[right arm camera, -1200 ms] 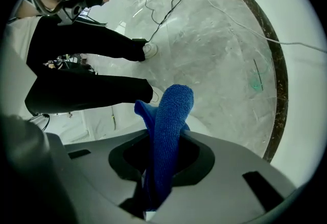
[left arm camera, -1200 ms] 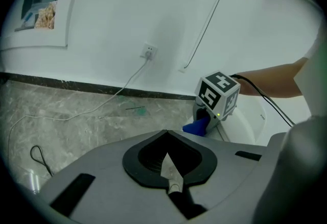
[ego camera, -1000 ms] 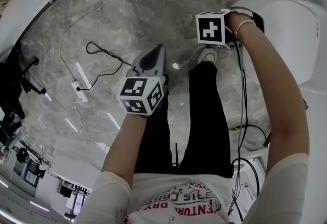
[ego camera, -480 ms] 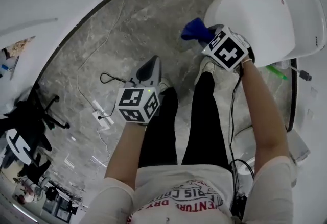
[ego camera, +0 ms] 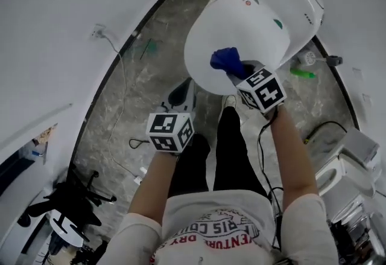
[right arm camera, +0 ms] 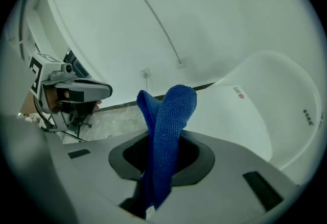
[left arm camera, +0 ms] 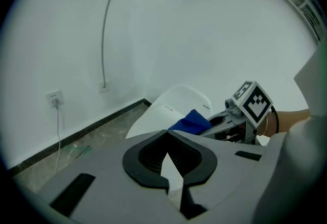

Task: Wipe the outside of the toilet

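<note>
Partial lettering "RIS COU" on the shirt (ego camera: 208, 229); toilet (ego camera: 253, 22) logo unreadable.

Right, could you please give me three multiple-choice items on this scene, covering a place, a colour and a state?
1. Where is the blue cloth?
A. Flat on the floor
B. In the right gripper
C. Hanging on the wall

2. What colour is the toilet?
A. Black
B. Green
C. White

3. How do the jaws of the left gripper stand?
A. Together, empty
B. Clamped on the cloth
C. Wide apart

Answers:
1 B: the right gripper view shows the cloth pinched between its jaws.
2 C: its whole shell is white.
3 A: the left gripper view shows the tips meeting with nothing between.
</note>
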A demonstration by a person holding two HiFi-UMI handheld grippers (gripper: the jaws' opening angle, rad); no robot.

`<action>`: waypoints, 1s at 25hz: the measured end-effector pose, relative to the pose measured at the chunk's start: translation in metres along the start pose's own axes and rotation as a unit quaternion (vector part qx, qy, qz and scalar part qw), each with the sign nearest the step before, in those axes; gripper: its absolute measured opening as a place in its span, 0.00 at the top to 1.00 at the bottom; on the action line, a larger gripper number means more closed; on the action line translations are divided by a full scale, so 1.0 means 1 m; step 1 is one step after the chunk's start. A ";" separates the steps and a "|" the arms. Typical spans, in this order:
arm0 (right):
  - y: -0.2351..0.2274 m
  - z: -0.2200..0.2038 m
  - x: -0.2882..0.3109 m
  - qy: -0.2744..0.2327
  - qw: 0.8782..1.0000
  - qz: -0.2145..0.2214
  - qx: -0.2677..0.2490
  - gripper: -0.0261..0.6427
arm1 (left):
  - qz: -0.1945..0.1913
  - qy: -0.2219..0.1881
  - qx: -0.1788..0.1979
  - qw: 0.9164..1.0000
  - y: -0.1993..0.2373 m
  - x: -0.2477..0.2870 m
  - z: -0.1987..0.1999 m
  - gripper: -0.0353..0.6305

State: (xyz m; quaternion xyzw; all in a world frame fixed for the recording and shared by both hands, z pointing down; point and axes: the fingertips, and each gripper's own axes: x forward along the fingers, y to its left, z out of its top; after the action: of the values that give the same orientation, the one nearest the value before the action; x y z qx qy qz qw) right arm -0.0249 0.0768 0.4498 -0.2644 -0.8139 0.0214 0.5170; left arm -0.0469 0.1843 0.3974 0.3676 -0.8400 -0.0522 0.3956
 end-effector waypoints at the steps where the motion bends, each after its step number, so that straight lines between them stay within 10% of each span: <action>1: -0.016 -0.003 -0.013 -0.008 1.000 -0.009 0.014 0.85 | -0.007 -0.002 0.006 1.000 -0.017 0.013 0.012 0.94; 13: -0.247 -0.063 -0.194 -0.180 0.952 -0.195 0.155 0.85 | -0.099 0.017 0.105 0.989 -0.178 0.174 0.095 0.94; 25: -0.401 -0.098 -0.210 -0.181 0.912 -0.308 0.202 0.85 | -0.156 0.068 0.166 0.971 -0.209 0.295 0.092 0.94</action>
State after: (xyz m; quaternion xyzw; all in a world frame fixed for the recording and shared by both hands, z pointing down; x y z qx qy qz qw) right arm -0.0369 -0.3858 0.4448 0.1182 -0.9128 0.0726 0.3841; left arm -0.1138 -0.1803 0.4403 0.5570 -0.7405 0.0525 0.3722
